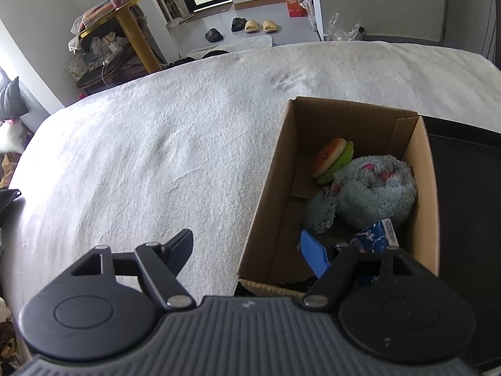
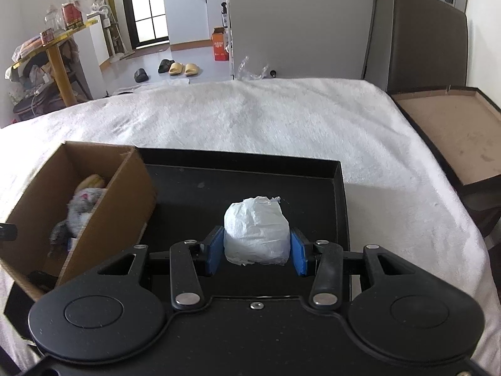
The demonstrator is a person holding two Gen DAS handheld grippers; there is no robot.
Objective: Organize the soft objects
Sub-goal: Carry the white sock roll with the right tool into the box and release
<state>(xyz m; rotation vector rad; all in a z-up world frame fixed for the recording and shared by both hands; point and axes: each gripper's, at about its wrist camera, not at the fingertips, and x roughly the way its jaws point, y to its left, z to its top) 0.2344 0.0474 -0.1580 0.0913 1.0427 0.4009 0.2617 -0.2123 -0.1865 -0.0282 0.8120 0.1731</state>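
Blue-padded right gripper [image 2: 256, 247] clamps a crumpled white paper-wrapped bundle [image 2: 256, 230] between its fingers, above the shallow black tray [image 2: 339, 188].
Left gripper [image 1: 250, 250] gapes wide and empty, its right finger over the brown cardboard box [image 1: 266, 206], ahead of which lies a fluffy grey-blue plush toy [image 1: 372, 191].

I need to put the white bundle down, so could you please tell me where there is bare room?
The black tray floor is bare. The cardboard box is crowded at its right side, free along its left wall.
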